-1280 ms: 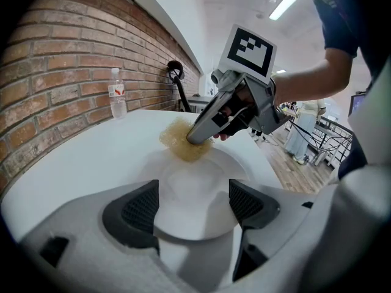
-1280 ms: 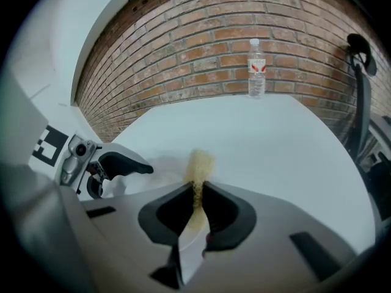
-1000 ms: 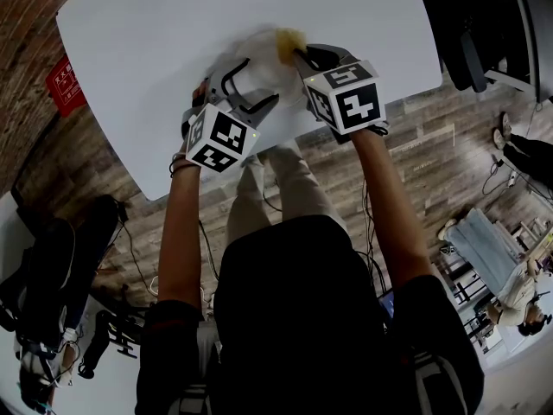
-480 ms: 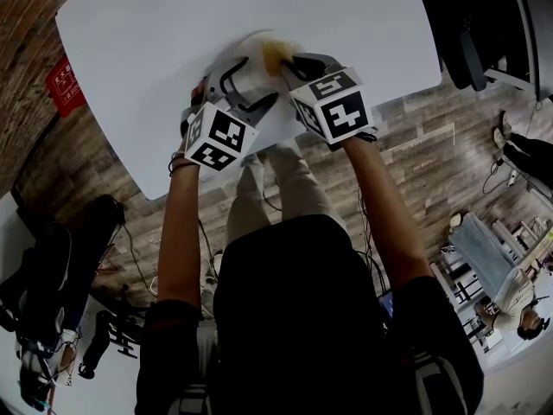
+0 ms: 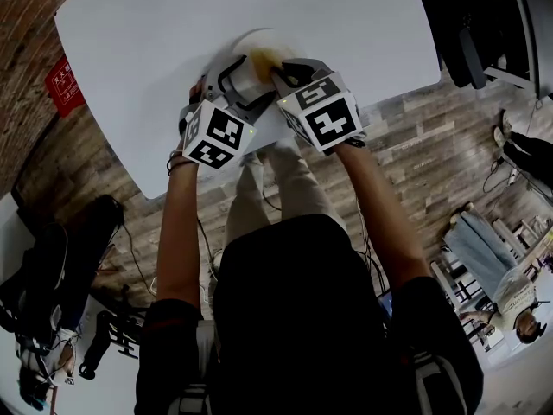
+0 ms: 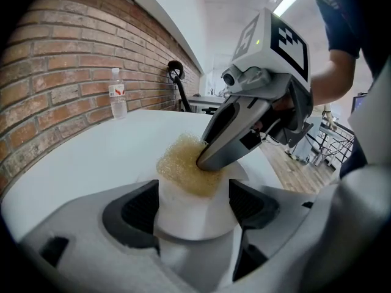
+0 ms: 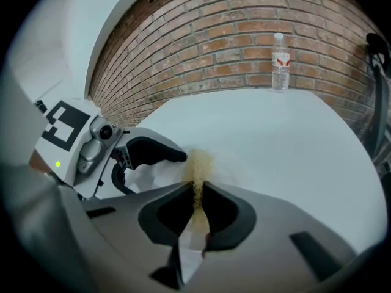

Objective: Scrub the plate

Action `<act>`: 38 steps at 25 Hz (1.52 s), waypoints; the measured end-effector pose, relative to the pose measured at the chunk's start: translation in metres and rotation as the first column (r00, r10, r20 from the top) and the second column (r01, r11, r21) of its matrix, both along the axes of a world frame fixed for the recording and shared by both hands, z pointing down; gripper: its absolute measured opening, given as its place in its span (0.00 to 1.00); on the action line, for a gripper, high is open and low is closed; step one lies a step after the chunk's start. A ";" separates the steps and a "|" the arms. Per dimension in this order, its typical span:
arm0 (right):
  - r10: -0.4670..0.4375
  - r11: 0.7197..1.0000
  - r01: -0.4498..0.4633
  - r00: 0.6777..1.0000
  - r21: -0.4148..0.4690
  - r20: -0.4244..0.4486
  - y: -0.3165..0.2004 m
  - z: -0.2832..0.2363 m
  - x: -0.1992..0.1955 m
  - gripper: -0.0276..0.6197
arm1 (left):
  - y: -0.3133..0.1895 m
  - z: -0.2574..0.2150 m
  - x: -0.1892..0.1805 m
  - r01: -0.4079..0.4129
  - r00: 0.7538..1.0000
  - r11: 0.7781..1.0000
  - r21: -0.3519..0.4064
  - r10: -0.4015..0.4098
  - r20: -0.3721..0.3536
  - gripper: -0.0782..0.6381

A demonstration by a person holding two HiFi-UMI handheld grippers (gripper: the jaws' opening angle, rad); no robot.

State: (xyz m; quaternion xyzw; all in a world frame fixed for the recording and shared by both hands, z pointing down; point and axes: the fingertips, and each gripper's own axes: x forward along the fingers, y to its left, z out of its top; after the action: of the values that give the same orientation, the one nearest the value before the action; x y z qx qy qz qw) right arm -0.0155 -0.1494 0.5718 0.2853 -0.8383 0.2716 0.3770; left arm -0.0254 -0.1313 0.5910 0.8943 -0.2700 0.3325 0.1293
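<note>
Left gripper view shows us the left hand-held gripper [image 6: 194, 203] clamped on the near rim of a smooth, round white plate [image 6: 190, 223], by the white bench's [image 6: 91, 157] near edge. The right hand-held gripper's [image 7: 197, 191] 2 jaws pinch a coarse, porous yellowish sponge [image 6: 180, 166] against the plate.

Left gripper [image 6: 194, 201], right gripper [image 7: 197, 205] — both clamped

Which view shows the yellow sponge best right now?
Left gripper view: the sponge shows large, pressed on the plate. Right gripper view shows it edge-on between its jaws; head view, only a sliver.
</note>
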 end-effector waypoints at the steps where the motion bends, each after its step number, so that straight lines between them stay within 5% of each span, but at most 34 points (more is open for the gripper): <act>1: -0.006 1.000 0.006 1.000 -0.003 0.001 0.002 0.000 -0.001 0.10 | 0.000 0.000 0.000 0.001 1.000 1.000 0.000 -0.001 0.001 0.59; 22: 0.004 1.000 -0.003 1.000 -0.031 0.025 0.010 0.001 -0.001 0.10 | 0.000 -0.001 -0.001 0.000 1.000 1.000 -0.001 0.000 0.001 0.59; 38: 0.092 0.996 -0.092 0.996 -0.012 -0.019 -0.006 -0.001 0.043 0.10 | -0.001 0.000 -0.001 -0.001 1.000 1.000 -0.011 0.001 0.011 0.59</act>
State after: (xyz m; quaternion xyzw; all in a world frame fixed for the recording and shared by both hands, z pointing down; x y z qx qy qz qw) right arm 0.0275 -0.1556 0.5705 0.3237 -0.8191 0.2915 0.3734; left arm -0.0261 -0.1319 0.5905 0.8919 -0.2684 0.3390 0.1327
